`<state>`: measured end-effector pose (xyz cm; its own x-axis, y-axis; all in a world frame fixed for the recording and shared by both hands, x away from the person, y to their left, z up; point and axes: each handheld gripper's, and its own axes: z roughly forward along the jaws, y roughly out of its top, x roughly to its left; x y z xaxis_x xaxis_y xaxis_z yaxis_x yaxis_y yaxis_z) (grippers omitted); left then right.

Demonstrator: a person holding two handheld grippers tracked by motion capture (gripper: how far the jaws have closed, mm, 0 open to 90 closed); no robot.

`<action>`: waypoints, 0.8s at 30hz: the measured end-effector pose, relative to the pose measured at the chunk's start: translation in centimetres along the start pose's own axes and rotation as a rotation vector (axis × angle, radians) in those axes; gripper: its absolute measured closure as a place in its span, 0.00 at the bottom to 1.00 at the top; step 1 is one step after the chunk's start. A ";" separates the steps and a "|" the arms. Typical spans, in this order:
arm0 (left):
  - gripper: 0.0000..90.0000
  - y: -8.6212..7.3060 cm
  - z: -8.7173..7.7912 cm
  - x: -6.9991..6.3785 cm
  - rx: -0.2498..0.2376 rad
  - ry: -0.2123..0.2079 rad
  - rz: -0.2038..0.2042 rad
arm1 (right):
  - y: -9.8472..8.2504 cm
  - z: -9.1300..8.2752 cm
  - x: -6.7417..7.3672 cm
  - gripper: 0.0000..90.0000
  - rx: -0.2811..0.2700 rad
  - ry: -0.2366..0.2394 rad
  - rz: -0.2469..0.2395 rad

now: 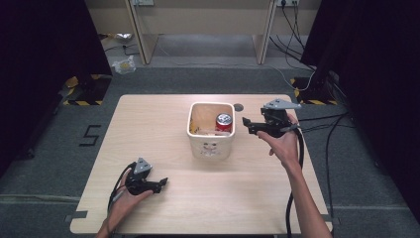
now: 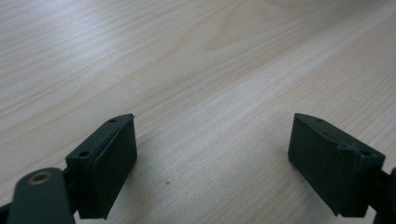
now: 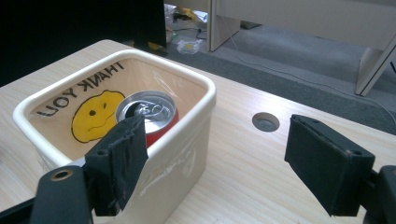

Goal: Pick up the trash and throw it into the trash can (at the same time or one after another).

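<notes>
black pads of the right tongs [image 3: 224, 163] stand wide apart with nothing held between them. one pad sits just in front of the near wall of the white tub [image 3: 196, 140], close to its corner, and the other pad hangs over bare tabletop [image 3: 243, 186] beside the tub. the red can [image 3: 148, 114] stands upright inside the tub, tucked into the corner nearest these tongs, with its silver top facing up. the tub has a yellow smiley face and the words "thank you" on its inside wall.

seen from high up, the right tongs [image 1: 246, 123] hover just to the right of the tub [image 1: 212, 130], and the can [image 1: 224, 122] shows in the tub's right side. the left tongs [image 1: 163, 182] rest on the tabletop well in front of the tub, also wide open and holding nothing; their pads [image 2: 109, 163] have only wood under them.

things could go wrong from here. if the right tongs swing toward the tub, a pad could bump the rim and push the tub along or tip it. if they reach in for the can, the tub's wall is so close to the can that a pad may not fit beside it. the can is smooth and round, so a poor pinch could let it slip and fall over.
</notes>
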<state>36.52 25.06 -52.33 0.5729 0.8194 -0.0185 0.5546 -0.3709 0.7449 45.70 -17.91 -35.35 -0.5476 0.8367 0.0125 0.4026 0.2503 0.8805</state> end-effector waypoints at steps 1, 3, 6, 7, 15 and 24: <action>0.16 0.0 0.0 0.0 0.000 0.000 0.000 | -0.1 -0.1 -0.1 0.23 -0.001 -0.001 0.002; 0.16 0.0 0.0 0.0 0.000 0.000 0.000 | -0.3 -0.2 -0.2 0.23 0.000 -0.002 0.002; 0.16 0.0 0.0 0.0 0.000 0.000 0.000 | -0.7 -0.4 -0.4 0.23 -0.001 -0.008 0.003; 0.16 0.0 0.0 0.0 0.000 0.000 0.000 | -0.8 -0.5 -0.5 0.23 -0.002 -0.010 0.006; 0.16 0.0 0.0 0.0 0.000 0.000 0.001 | -1.6 -1.2 -1.0 0.23 -0.004 -0.021 0.014; 0.16 0.0 0.0 0.0 0.002 0.000 0.002 | -3.3 -2.3 -1.3 0.23 -0.007 -0.031 0.014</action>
<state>36.52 25.08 -52.33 0.5739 0.8188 -0.0167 0.5544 -0.3735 0.7437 43.34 -20.97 -37.19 -0.5187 0.8549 0.0100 0.4050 0.2354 0.8835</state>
